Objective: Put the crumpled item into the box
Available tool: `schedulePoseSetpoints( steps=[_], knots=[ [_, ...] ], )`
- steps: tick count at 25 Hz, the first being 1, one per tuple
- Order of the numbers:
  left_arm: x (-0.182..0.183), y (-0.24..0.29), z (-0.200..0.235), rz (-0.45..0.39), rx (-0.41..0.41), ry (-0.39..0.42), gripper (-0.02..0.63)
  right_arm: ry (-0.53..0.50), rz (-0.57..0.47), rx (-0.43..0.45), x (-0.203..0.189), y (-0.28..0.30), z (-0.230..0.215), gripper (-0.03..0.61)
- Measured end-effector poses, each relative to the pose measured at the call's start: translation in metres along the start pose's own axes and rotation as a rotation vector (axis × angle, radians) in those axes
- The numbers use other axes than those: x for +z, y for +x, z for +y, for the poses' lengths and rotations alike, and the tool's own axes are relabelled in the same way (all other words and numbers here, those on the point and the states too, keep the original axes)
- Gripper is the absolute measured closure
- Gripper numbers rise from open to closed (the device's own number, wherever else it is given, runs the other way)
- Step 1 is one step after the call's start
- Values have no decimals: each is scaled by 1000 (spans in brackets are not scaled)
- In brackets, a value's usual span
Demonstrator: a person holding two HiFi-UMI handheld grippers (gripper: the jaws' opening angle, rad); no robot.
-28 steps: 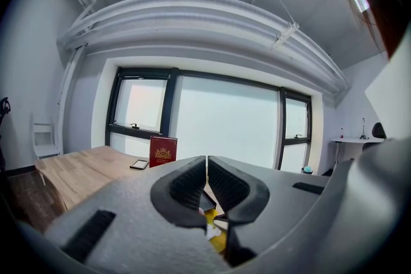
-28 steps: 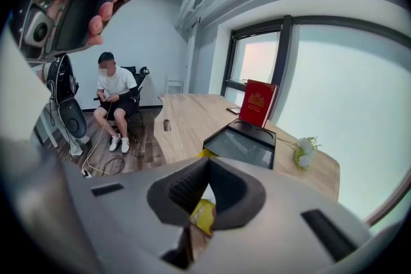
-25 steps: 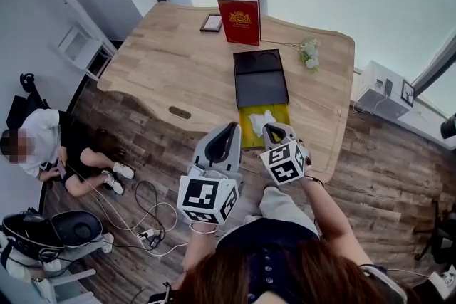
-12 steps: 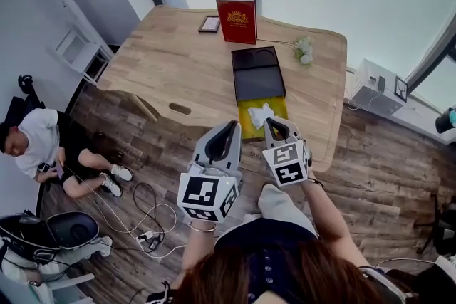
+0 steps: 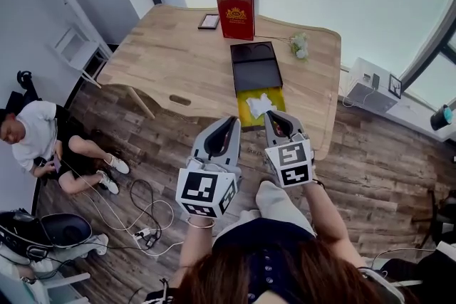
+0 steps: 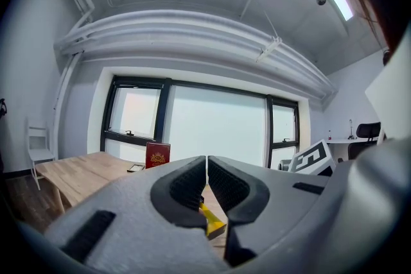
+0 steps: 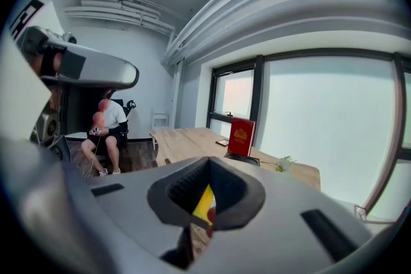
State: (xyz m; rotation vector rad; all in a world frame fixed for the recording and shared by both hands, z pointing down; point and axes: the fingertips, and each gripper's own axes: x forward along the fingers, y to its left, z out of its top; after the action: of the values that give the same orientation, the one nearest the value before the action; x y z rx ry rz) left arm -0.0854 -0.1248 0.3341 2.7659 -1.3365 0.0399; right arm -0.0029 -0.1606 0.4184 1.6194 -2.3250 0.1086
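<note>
A white crumpled item (image 5: 258, 105) lies inside the yellow open box (image 5: 274, 97) at the near edge of the wooden table (image 5: 178, 60). A black tray (image 5: 255, 67) adjoins the yellow box on its far side. My left gripper (image 5: 231, 122) is shut and empty, hovering just short of the table edge, left of the box. My right gripper (image 5: 271, 116) is also shut and empty, right at the box's near end. In the left gripper view the shut jaws frame a yellow box corner (image 6: 212, 222). The right gripper view shows yellow (image 7: 204, 205) through its jaw gap.
A red book (image 5: 236, 15) stands upright at the table's far edge, with a small dark flat item (image 5: 209, 21) beside it and white flowers (image 5: 298, 45) to the right. A person (image 5: 35, 135) sits on the floor at left. Cables (image 5: 142, 213) lie on the floor.
The view has shifted slightly and the table looks a bit farther away. Both grippers stay shut near the box's near end. The crumpled item stays in the yellow box.
</note>
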Motion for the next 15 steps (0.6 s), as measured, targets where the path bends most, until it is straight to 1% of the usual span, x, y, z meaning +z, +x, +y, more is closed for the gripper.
schedulePoseSetpoints(
  steps=[15],
  knots=[
    [3, -34, -17, -17, -40, 6, 581, 0, -109, -66, 35, -63, 25, 554]
  ],
)
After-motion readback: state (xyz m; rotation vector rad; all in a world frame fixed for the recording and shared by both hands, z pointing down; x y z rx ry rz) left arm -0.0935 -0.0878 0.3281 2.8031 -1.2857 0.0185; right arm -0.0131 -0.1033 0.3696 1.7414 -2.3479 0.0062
